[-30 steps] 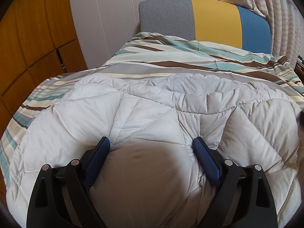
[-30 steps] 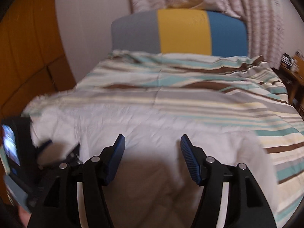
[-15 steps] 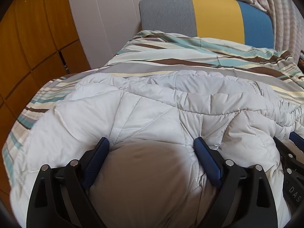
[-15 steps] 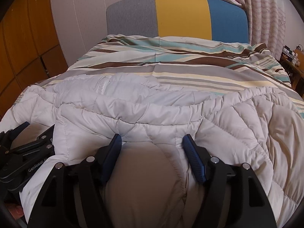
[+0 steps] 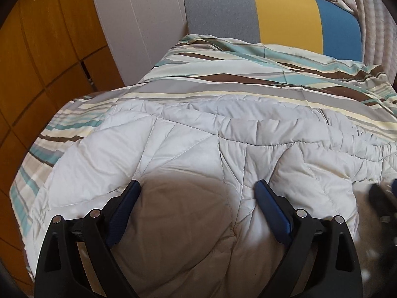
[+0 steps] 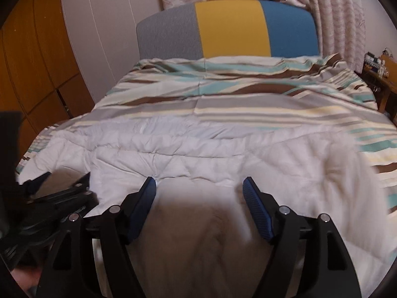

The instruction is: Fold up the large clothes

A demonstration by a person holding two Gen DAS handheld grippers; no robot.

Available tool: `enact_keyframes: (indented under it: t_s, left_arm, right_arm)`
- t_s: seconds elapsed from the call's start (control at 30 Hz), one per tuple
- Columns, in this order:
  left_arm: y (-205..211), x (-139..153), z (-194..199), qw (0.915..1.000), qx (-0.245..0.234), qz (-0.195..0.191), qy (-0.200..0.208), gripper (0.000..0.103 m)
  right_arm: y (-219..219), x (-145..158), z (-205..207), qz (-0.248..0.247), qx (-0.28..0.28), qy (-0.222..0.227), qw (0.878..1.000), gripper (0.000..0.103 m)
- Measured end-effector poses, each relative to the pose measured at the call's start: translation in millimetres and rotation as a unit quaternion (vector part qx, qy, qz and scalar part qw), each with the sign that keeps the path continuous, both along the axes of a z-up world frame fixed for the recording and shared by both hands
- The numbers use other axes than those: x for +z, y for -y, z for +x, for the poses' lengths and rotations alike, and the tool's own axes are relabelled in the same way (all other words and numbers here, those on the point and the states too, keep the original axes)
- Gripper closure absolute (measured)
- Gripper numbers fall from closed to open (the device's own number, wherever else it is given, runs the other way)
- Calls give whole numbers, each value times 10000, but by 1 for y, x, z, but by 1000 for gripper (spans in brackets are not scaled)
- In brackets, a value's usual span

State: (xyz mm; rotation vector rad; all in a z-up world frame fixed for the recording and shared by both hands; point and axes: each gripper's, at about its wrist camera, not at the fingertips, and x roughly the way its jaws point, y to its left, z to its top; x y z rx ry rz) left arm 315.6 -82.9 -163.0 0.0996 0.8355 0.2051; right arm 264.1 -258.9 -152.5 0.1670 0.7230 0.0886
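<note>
Now we have a pale grey quilted puffer jacket spread over the near end of a bed covered by a striped teal, brown and cream duvet. Our left gripper sits at 6 o'clock in its view, blue-padded jaws wide apart, a bulge of the jacket between them. At 3 o'clock there, the blurred right gripper edges in; its jaws also stand apart over the jacket. Beyond, at 12 o'clock, rises a grey, yellow and blue headboard.
</note>
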Motion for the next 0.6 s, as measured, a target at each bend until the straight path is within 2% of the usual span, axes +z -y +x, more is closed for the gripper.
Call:
enact_keyframes:
  t_s: [0.17,0.3,0.47,0.6]
  left_arm:
    - [4,-4,0,9998,20,184,52,6]
    - [6,-11,-2,9996,-40,220,168,6]
    - [3,-19,3,9997,-65,162,146,5]
    - [8,-25,7,9995,-63,290,114,5]
  right_arm:
    - [34,11,-6,-343,-481,-83,9982,31]
    - [58,-19,3,41,-676,-422,9968,30]
    - [48,-29,5,-213,-710,-313,9968,27]
    - [49,-35,8,-109,-739,-303,9967,27]
